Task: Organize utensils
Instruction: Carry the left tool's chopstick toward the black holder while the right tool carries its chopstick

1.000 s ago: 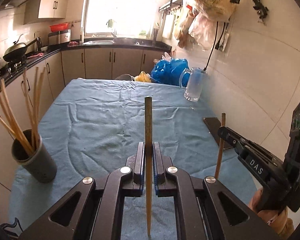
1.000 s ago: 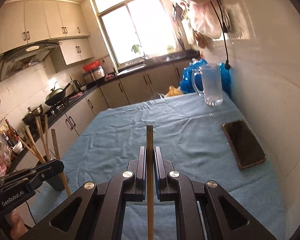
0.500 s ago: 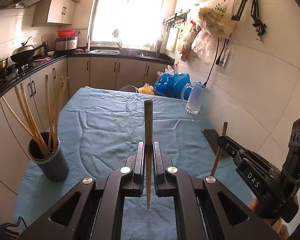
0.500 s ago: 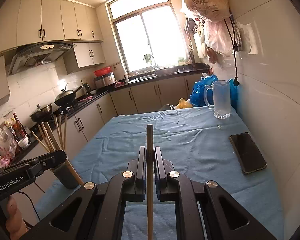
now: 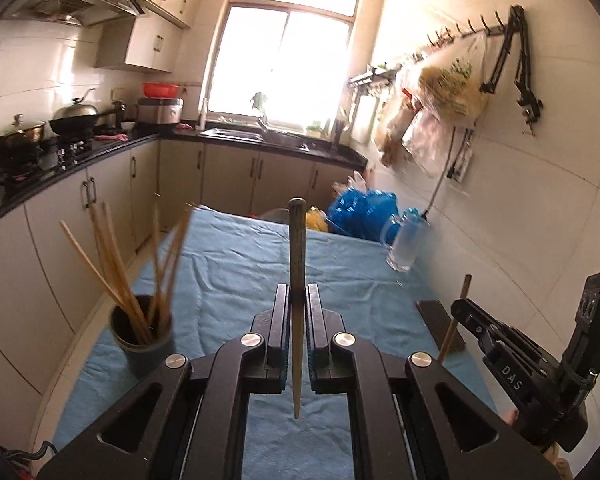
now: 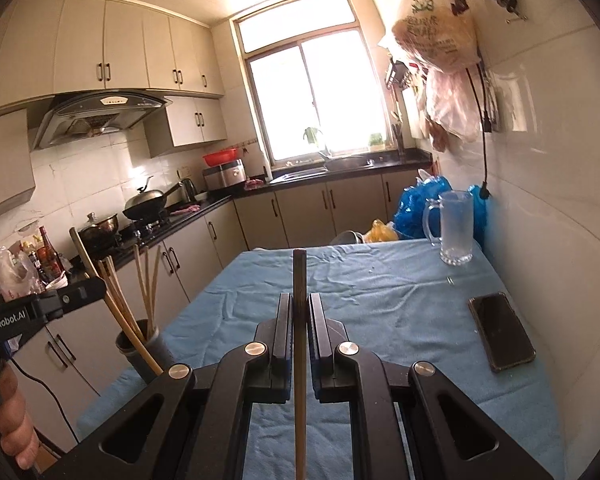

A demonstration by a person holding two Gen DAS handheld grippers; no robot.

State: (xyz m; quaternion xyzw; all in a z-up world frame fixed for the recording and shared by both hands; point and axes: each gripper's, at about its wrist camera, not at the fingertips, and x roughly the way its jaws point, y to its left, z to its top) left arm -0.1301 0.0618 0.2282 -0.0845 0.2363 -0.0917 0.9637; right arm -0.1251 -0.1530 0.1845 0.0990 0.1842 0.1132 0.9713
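My left gripper (image 5: 298, 294) is shut on a dark wooden chopstick (image 5: 297, 240) that stands upright between its pads, above the blue table cloth (image 5: 236, 264). My right gripper (image 6: 299, 300) is shut on a second upright chopstick (image 6: 299, 276). A dark grey holder (image 5: 144, 346) with several chopsticks in it stands near the table's left edge, to the left of and below the left gripper. In the right wrist view the left gripper (image 6: 94, 290) hangs just above the holder (image 6: 150, 344), its chopstick (image 6: 112, 308) slanting past the rim. The right gripper (image 5: 460, 308) shows at the right of the left wrist view.
A dark phone (image 6: 500, 332) lies near the right wall. A glass mug (image 6: 454, 228) and blue bags (image 5: 360, 208) stand at the table's far right end. Kitchen cabinets and a stove counter (image 5: 60, 160) run along the left, and bags (image 6: 436, 36) hang on the right wall.
Both grippers have risen above the table, each still holding its chopstick. The left gripper has drawn closer to the holder, which now sits nearer the middle of its view.
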